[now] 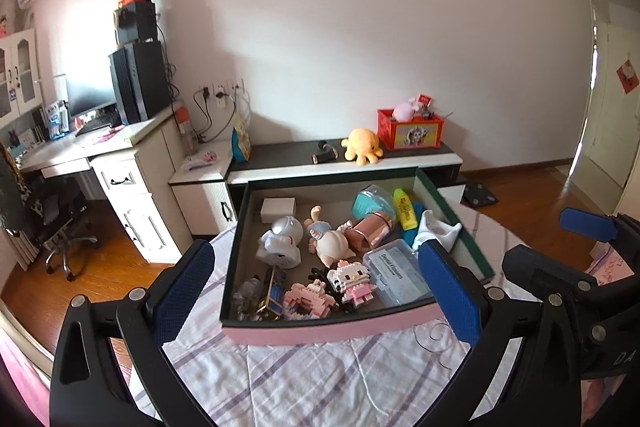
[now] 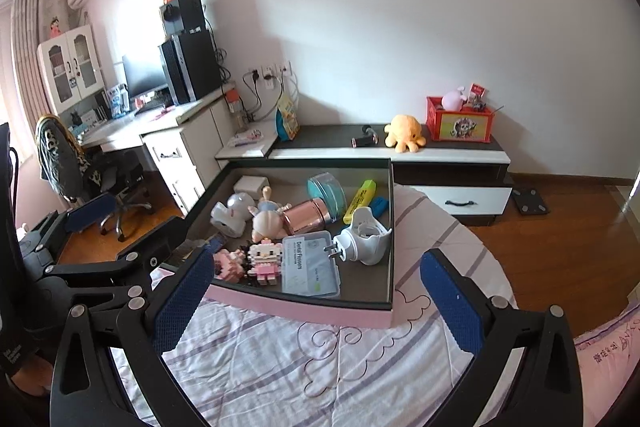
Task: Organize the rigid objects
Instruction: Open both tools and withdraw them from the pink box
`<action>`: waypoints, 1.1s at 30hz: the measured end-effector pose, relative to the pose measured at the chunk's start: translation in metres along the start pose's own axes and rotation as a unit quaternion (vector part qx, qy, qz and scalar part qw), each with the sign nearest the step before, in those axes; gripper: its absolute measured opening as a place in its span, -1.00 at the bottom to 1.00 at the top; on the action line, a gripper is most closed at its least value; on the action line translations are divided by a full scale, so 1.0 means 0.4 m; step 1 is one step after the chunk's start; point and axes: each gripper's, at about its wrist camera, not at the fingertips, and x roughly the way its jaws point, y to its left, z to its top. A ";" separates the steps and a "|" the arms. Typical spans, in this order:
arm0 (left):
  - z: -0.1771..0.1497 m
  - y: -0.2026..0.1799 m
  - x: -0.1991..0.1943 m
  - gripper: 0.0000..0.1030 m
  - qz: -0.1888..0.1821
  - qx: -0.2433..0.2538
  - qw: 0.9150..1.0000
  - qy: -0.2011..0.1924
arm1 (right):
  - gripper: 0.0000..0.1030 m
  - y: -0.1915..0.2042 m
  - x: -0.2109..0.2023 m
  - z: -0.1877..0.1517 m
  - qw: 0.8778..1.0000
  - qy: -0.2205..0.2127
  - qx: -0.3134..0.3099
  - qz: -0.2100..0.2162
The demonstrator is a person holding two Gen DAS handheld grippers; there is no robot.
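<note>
A pink-sided box [image 1: 320,333] [image 2: 304,307] sits on the bed, full of small objects: a white toy robot [image 1: 282,241] [image 2: 230,213], a doll [image 1: 330,241] [image 2: 266,217], a rose-gold cup [image 1: 370,231] [image 2: 310,215], a teal case [image 1: 374,203] [image 2: 328,191], a yellow highlighter [image 1: 404,209] [image 2: 360,199], a clear dental floss box [image 1: 400,277] [image 2: 310,267], a pink brick cat figure [image 1: 352,281] [image 2: 264,259] and a white plug-in device [image 1: 436,231] [image 2: 364,237]. My left gripper [image 1: 318,297] is open and empty in front of the box. My right gripper [image 2: 316,301] is open and empty at the box's near edge.
The bed has a striped white and purple sheet [image 1: 304,379] [image 2: 280,355]. Behind the box stands a low black-topped cabinet [image 1: 420,151] [image 2: 452,147] with a yellow plush octopus [image 1: 362,145] [image 2: 406,131] and a red crate [image 1: 410,127] [image 2: 460,123]. A desk [image 1: 80,147] and chair [image 1: 60,215] stand at the left.
</note>
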 end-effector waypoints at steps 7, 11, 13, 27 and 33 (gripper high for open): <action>-0.027 -0.014 -0.167 1.00 0.007 0.008 0.999 -0.054 | 1.00 0.032 -0.150 -0.041 0.999 -0.052 -0.002 -0.010; -0.050 -0.020 -0.286 1.00 0.021 0.006 0.994 -0.105 | 1.00 0.059 -0.253 -0.074 0.996 -0.087 -0.009 -0.013; -0.060 -0.020 -0.337 1.00 0.021 0.005 0.992 -0.122 | 1.00 0.073 -0.300 -0.092 0.994 -0.104 -0.010 -0.015; -0.147 0.007 -0.631 1.00 0.025 -0.019 0.983 -0.181 | 1.00 0.176 -0.567 -0.220 0.985 -0.172 -0.017 -0.009; -0.163 -0.002 -0.703 1.00 0.037 -0.017 0.980 -0.196 | 1.00 0.195 -0.635 -0.243 0.981 -0.193 -0.021 -0.015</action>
